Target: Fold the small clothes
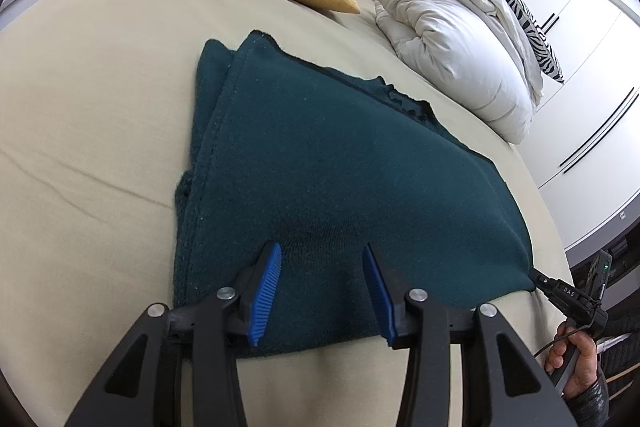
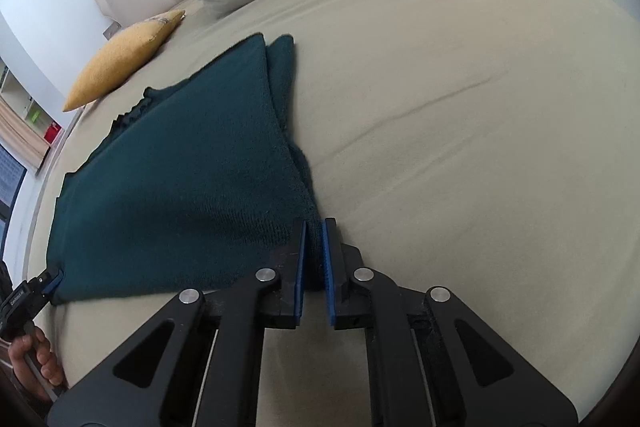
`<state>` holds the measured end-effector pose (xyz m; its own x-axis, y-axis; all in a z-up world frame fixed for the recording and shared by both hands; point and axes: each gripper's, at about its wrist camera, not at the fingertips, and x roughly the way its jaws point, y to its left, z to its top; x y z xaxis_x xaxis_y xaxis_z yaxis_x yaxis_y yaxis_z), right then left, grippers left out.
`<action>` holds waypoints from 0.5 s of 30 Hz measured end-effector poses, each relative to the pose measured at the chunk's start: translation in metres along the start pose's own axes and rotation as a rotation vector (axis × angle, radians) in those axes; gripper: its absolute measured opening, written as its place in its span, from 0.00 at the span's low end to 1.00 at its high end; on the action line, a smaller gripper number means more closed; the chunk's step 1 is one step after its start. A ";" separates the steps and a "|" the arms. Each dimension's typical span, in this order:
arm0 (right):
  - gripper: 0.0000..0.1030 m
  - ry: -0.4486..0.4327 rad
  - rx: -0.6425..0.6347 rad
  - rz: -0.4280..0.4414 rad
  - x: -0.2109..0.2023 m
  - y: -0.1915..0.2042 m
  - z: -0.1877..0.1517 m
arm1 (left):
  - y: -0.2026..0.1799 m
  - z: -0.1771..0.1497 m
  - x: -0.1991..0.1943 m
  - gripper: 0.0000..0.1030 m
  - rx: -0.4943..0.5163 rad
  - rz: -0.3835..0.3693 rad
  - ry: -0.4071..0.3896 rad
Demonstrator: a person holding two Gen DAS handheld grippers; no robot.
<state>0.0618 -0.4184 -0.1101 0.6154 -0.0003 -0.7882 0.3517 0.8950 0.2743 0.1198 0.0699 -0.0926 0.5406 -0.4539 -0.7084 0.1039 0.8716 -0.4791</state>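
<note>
Fuzzy, matt knitted garment (image 1: 320,163) lies on smooth matt cloth bedcover (image 1: 100,107); tongs' ribbed blue pads (image 1: 265,293) look rubbery.

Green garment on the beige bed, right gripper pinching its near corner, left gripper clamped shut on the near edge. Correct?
Not quite. The left gripper is open: in the left wrist view its jaws stand apart over the near edge of the green garment. The rest holds: the garment lies on the beige bed and the right gripper pinches its near corner.

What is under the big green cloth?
The green cloth lies folded on the beige bed sheet. More green layers peek out along one side edge. Anything else beneath is covered.
</note>
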 end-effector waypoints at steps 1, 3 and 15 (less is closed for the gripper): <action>0.25 -0.026 -0.004 -0.047 -0.009 0.003 0.002 | -0.002 0.002 -0.004 0.52 -0.001 0.003 -0.016; 0.46 -0.090 0.020 -0.110 -0.025 0.007 0.005 | -0.008 0.007 -0.011 0.62 0.018 0.021 -0.059; 0.45 0.062 -0.130 0.480 0.036 0.168 0.016 | -0.004 0.046 0.033 0.60 0.070 0.107 -0.051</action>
<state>0.1542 -0.2754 -0.0837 0.6416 0.4480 -0.6226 -0.0539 0.8360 0.5460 0.1754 0.0598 -0.0903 0.5930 -0.3492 -0.7255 0.1002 0.9261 -0.3638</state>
